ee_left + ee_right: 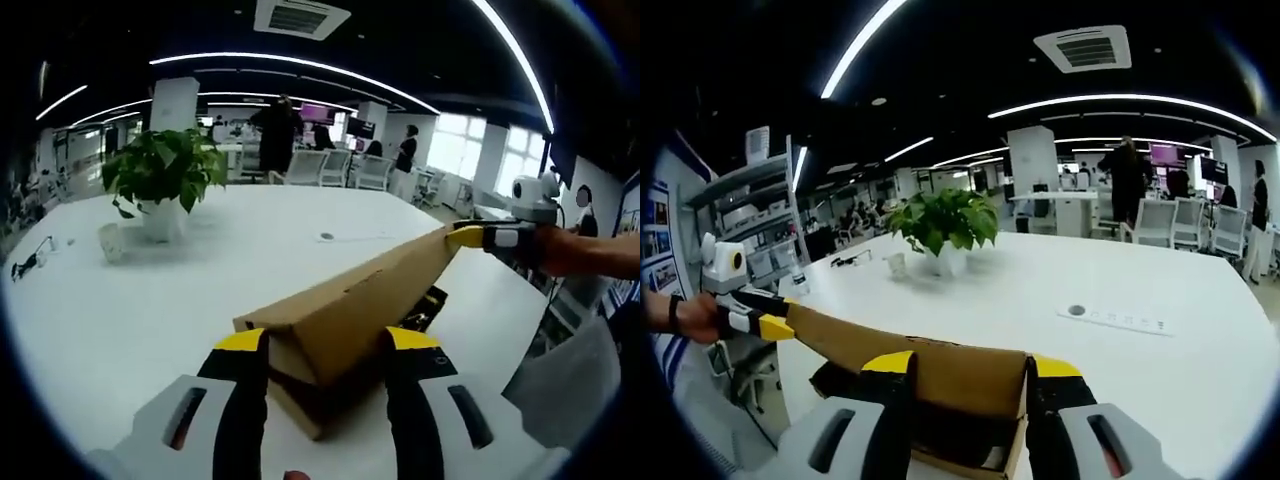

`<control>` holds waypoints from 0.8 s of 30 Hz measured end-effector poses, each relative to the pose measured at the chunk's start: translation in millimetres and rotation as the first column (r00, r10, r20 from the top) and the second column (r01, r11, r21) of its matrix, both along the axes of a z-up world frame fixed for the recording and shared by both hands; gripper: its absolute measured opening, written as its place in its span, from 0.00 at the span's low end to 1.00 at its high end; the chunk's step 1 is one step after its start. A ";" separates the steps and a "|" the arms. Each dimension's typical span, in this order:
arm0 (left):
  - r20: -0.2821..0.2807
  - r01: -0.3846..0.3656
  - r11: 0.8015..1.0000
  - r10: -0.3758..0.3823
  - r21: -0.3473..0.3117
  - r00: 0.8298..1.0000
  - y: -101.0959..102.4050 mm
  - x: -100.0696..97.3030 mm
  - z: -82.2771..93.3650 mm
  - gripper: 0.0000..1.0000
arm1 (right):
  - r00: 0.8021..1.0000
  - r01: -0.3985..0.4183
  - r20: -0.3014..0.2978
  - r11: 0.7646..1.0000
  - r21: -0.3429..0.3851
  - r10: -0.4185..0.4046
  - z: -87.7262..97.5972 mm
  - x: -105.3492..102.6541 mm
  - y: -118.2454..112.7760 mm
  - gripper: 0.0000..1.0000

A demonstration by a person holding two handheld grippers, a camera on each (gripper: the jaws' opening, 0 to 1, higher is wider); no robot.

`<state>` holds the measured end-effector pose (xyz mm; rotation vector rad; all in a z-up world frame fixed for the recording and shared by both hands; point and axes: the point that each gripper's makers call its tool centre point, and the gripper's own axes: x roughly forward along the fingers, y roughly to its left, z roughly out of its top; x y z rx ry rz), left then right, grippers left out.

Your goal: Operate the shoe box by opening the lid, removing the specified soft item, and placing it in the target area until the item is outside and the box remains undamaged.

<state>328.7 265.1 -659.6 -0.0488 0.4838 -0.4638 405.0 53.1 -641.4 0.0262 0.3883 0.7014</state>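
In the left gripper view, the left gripper [326,340], a white tool with black jaws tipped in yellow, has its jaws set on either side of the near end of the brown cardboard shoe box lid [350,305], which is lifted and tilted above the open brown cardboard shoe box [305,400]. The lid fills the gap between the jaws, so they appear closed on it. At the lid's far end, ahead and to the right of these jaws, the right gripper [468,237] meets the lid's corner with its yellow tips; whether it pinches it cannot be told there.

In the right gripper view, the right gripper [970,366] straddles the raised lid [940,372], the cardboard spanning its jaws, with the box [970,455] just below. Dark contents show under the lid; the soft item cannot be made out. The left gripper [768,322] touches the lid's far end, to the left.

The box rests on a large white table [200,270], with a green potted plant [160,175] far ahead of the left jaws
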 end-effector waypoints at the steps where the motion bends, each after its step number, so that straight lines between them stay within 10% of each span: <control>1: 0.001 0.000 1.000 0.000 -0.002 1.000 0.1 0.5 0.6 0.46 | 1.000 0.000 0.001 1.000 0.002 0.000 1.0 1.4 0.2 0.40; 24: 0.147 -0.062 0.958 0.021 0.280 0.989 24.0 35.6 15.8 0.21 | 0.995 -0.089 0.050 0.996 0.004 0.089 25.9 34.3 10.3 0.44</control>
